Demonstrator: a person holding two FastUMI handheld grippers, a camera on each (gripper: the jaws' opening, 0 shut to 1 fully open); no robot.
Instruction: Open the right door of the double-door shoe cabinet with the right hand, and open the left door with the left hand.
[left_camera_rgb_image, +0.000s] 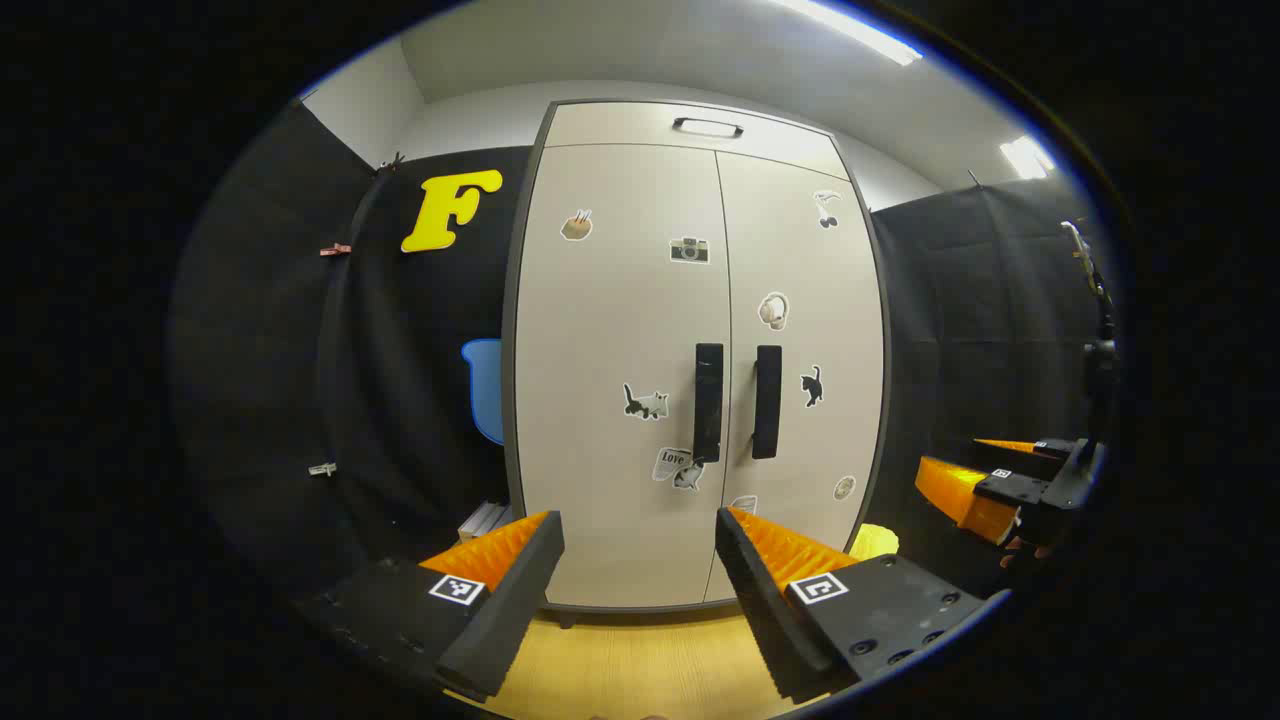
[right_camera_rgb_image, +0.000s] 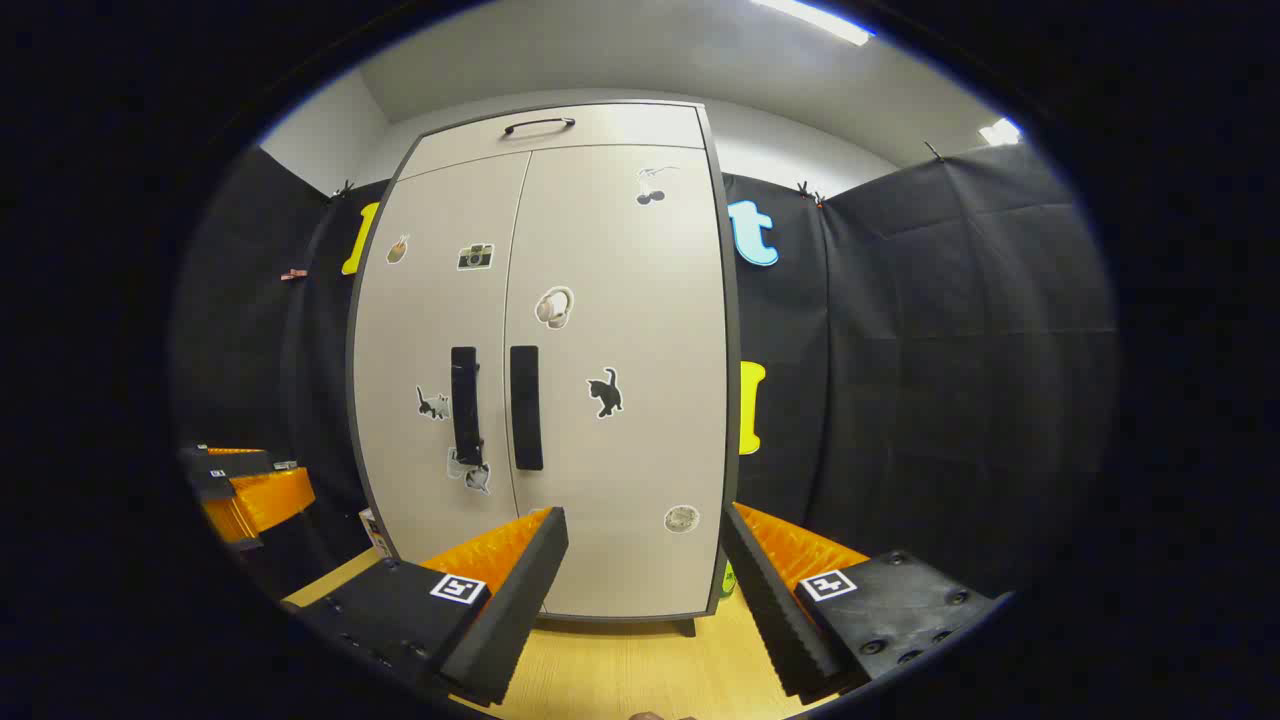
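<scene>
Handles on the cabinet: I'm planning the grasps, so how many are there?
3: the left door handle and right door handle flank the centre seam; the top handle sits on the upper panel. None looks hidden.

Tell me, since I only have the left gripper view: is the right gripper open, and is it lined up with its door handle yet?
Observer: In the right gripper view, the right gripper is open. Its fingers are spread wide with nothing between them.
Operator: And is it aimed at the handle?
Observer: Not yet. The right door handle sits up and to the left of the gap between the fingers. The gap frames a round sticker low on the right door instead.
</scene>
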